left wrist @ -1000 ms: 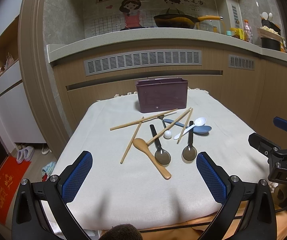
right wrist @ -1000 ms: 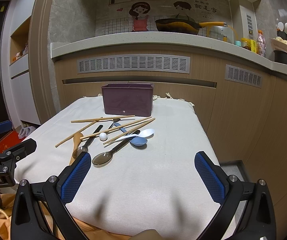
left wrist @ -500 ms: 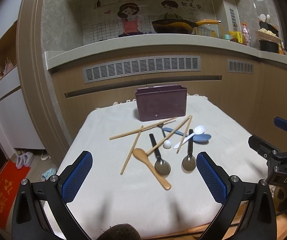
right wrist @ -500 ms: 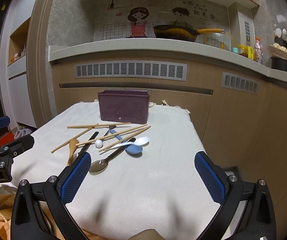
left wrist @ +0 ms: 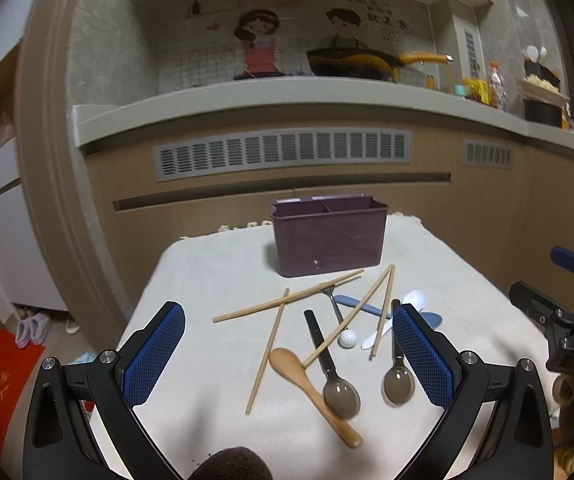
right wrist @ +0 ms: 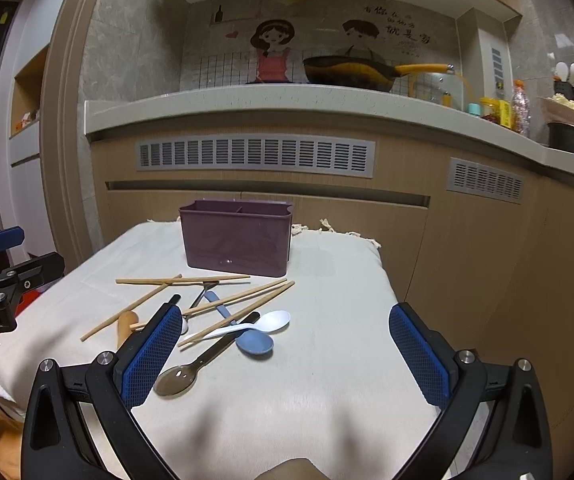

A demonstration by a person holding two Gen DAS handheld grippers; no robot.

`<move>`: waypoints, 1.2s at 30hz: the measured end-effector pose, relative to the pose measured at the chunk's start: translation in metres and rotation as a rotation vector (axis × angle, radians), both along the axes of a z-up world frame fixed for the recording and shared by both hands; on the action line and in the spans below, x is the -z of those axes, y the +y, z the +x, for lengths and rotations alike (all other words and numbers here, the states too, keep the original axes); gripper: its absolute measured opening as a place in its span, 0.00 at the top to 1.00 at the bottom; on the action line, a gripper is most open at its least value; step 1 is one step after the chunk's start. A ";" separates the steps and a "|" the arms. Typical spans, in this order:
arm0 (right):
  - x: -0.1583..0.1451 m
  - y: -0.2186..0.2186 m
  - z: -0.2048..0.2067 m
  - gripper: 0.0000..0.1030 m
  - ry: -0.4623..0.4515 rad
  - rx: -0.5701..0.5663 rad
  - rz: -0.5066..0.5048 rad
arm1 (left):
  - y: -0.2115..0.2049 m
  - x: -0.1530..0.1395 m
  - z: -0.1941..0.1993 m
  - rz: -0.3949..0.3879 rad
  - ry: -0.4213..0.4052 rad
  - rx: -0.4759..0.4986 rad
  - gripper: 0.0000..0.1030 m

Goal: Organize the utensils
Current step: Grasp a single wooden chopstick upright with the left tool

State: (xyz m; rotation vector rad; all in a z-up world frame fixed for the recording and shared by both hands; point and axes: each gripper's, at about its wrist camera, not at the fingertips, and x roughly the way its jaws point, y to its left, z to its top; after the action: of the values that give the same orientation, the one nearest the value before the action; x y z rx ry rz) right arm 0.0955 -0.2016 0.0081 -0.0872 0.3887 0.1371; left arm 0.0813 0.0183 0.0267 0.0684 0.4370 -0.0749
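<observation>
A purple two-compartment utensil holder point(left wrist: 329, 240) point(right wrist: 237, 238) stands at the far end of a cloth-covered table point(left wrist: 207, 272). In front of it lie several wooden chopsticks point(left wrist: 287, 300) point(right wrist: 183, 280), a wooden spoon point(left wrist: 311, 392), two dark metal spoons point(left wrist: 337, 388) point(right wrist: 207, 358), a white spoon point(right wrist: 259, 325), a blue spoon point(right wrist: 253, 343) and a white-ball-tipped utensil point(left wrist: 347, 338). My left gripper point(left wrist: 289, 356) is open and empty, above the pile's near side. My right gripper point(right wrist: 285, 356) is open and empty, just right of the pile.
A kitchen counter point(left wrist: 287, 100) with a wok point(left wrist: 351, 64) runs behind the table above wood cabinets with vents. The right gripper's body shows at the right edge in the left wrist view point(left wrist: 567, 328). Slippers point(left wrist: 31, 330) and a red mat lie on the floor at left.
Both grippers have moved forward toward the utensil pile and holder, which now appear larger and closer. Both stay open. The utensils have not moved.
</observation>
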 end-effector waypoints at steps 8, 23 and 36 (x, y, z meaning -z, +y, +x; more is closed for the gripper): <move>0.013 0.005 0.048 0.00 0.078 -0.009 -0.053 | 0.002 0.026 0.071 0.039 0.171 0.139 0.00; 0.030 0.012 0.113 0.00 0.171 -0.076 -0.066 | -0.027 0.078 0.213 0.248 0.359 0.381 0.26; 0.049 0.010 0.134 0.00 0.254 -0.083 -0.042 | -0.045 0.092 0.257 0.231 0.515 0.507 0.57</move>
State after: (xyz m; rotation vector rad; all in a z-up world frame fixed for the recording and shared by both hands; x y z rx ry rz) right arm 0.2296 -0.1913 -0.0413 -0.1280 0.6418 0.2227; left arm 0.3388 -0.0267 -0.0649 0.3925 0.9349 -0.5497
